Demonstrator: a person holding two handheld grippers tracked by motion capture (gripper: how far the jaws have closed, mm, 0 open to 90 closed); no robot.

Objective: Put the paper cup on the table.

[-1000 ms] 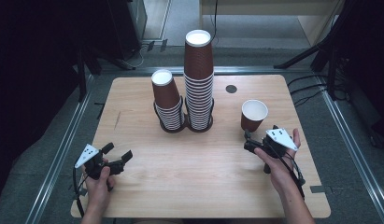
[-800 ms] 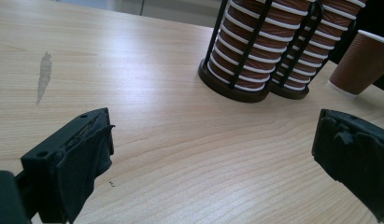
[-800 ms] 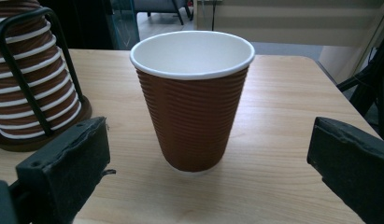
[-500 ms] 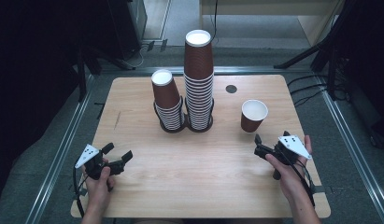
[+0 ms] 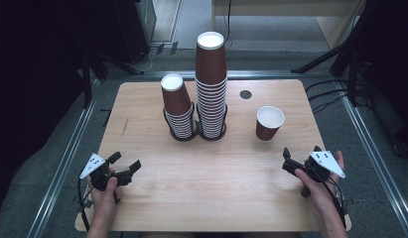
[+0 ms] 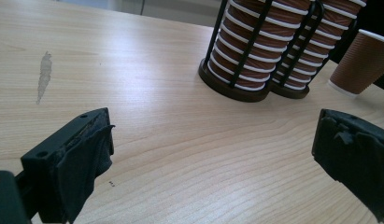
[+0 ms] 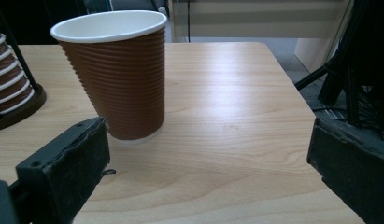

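Two stacks of upside-down brown ribbed paper cups stand in black wire holders at the table's back middle: a short stack [image 5: 176, 106] and a tall stack [image 5: 211, 84]. Both stacks [image 6: 255, 51] rise ahead in the left gripper view. A single brown cup [image 5: 269, 123] stands upright and free to their right, close ahead in the right gripper view [image 7: 117, 70]. My left gripper [image 5: 125, 161] rests open at the front left with nothing between its jaws [image 6: 213, 123]. My right gripper [image 5: 301, 151] is open at the front right, a short way behind the single cup [image 7: 208, 133].
The wooden table [image 5: 216, 198] has a dark round hole [image 5: 245, 94] at the back right and a pale smear [image 6: 44, 74] on its left side. Metal rails run along both sides. Black stand legs [image 5: 350, 54] and cables lie beyond the right edge.
My right gripper has drawn back from the single cup toward the front right edge, staying open. The cup stays put. The left gripper has not moved.
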